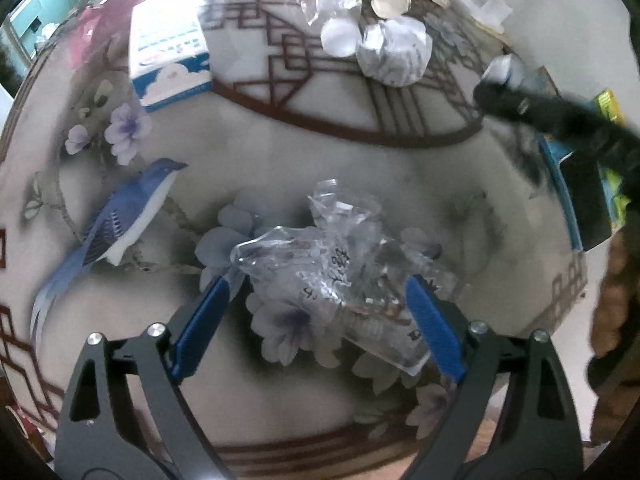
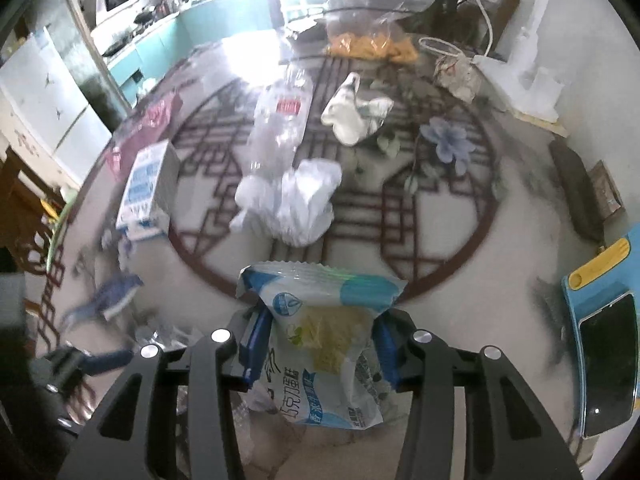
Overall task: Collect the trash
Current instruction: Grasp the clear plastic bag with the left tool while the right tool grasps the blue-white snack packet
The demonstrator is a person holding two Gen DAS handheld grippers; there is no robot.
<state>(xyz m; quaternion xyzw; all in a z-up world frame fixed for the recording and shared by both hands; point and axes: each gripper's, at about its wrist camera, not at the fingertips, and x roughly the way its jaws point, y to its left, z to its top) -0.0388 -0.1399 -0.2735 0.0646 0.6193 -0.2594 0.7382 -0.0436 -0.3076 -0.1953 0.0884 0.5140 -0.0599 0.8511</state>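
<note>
A crumpled clear plastic wrapper point(image 1: 340, 264) lies on the painted table top point(image 1: 360, 168). My left gripper point(image 1: 318, 280) stands open over it, one blue finger on each side, the right fingertip point(image 1: 420, 296) overlapping its edge. My right gripper point(image 2: 320, 316) is shut on a blue-and-white snack packet point(image 2: 320, 344), held above the table. Further back on the table lie a crumpled white paper point(image 2: 304, 204), a flattened clear bottle point(image 2: 280, 120) and a crushed paper cup point(image 2: 352, 112). The right gripper also shows as a dark blurred shape point(image 1: 520, 100) at the upper right of the left wrist view.
A blue-and-white box point(image 1: 172, 52) stands at the back left. A phone point(image 2: 608, 364) rests on a blue tray point(image 2: 576, 312) at the right edge. More crumpled paper point(image 1: 394, 52) and white cups point(image 1: 340, 36) lie beyond the wrapper. A bag of orange snacks point(image 2: 372, 44) sits at the far side.
</note>
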